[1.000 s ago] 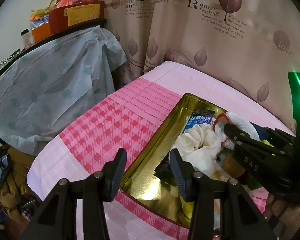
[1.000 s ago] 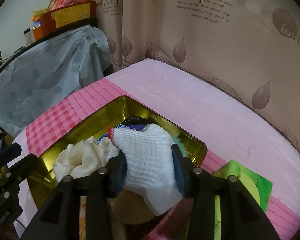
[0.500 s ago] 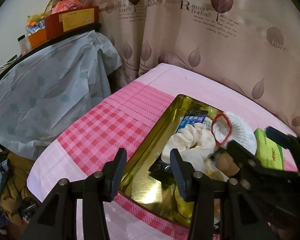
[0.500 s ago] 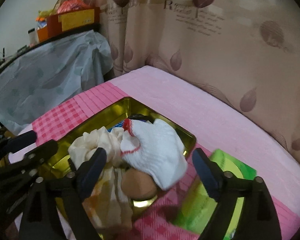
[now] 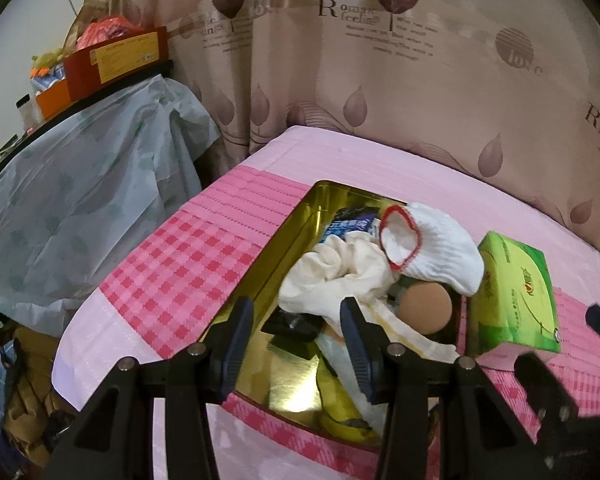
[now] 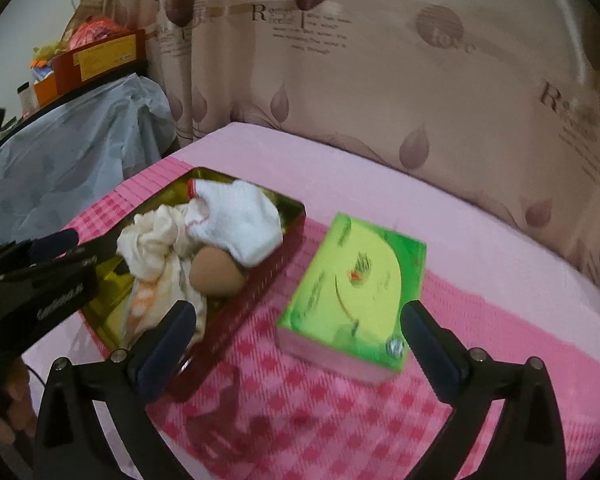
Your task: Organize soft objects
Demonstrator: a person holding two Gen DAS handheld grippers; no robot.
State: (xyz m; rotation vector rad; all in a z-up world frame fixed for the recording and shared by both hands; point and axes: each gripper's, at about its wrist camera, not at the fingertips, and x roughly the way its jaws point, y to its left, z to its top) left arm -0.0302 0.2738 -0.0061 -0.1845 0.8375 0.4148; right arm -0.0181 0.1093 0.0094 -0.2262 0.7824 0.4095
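Gold tin tray sat on the pink checked cloth, long side running away from the left wrist camera. White knitted glove with red cuff edging lay on top of the pile at the tray's far right corner, cuff mouth open and facing left in the left wrist view; nothing gripped it. Beneath and beside it: crumpled cream cloth, a tan round sponge against the tray's right wall, blue printed packets at the far end, a dark flat packet on the tray floor. Green tissue pack lay on the cloth just right of the tray, outside it. Right gripper hovered low over the cloth; its jaws had just been opening and stood very wide, with nothing held, the tissue pack's near end showing between the fingertips. Left gripper hung over the tray's near end, jaws partly apart, pads clear of the contents, nothing grasped. Leaf-print curtain behind
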